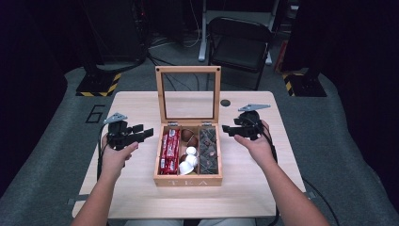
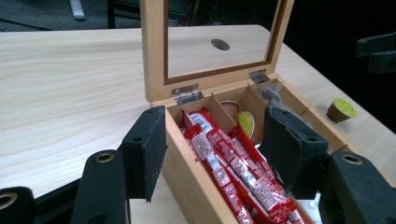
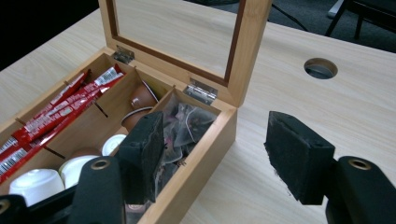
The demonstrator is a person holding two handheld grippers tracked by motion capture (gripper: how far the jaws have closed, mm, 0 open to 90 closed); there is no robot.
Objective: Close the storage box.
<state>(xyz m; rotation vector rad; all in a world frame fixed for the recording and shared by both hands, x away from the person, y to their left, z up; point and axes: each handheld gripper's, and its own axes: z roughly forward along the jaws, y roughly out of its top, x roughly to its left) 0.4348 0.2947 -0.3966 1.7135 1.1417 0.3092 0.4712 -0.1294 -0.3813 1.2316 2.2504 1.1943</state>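
An open wooden tea box (image 1: 188, 180) stands mid-table, its glass lid (image 1: 188, 94) upright. It holds red sachets (image 1: 169, 150) on the left, white and brown capsules (image 1: 189, 157) in the middle and tea bags (image 1: 208, 149) on the right. My left gripper (image 1: 147, 132) hovers open just left of the box. In the left gripper view its jaws (image 2: 217, 140) frame the box's left wall and the sachets (image 2: 233, 172), gripping nothing. My right gripper (image 1: 226, 129) is open beside the box's right wall. One of its pads (image 3: 142, 149) is over the tea bags (image 3: 187, 123).
A brown capsule with a yellow-green top (image 2: 341, 109) sits on the table right of the box. A round cable hole (image 1: 225, 102) lies behind the box's right corner. A dark chair (image 1: 240, 44) stands beyond the table's far edge. Bare wood (image 1: 131, 197) flanks the box.
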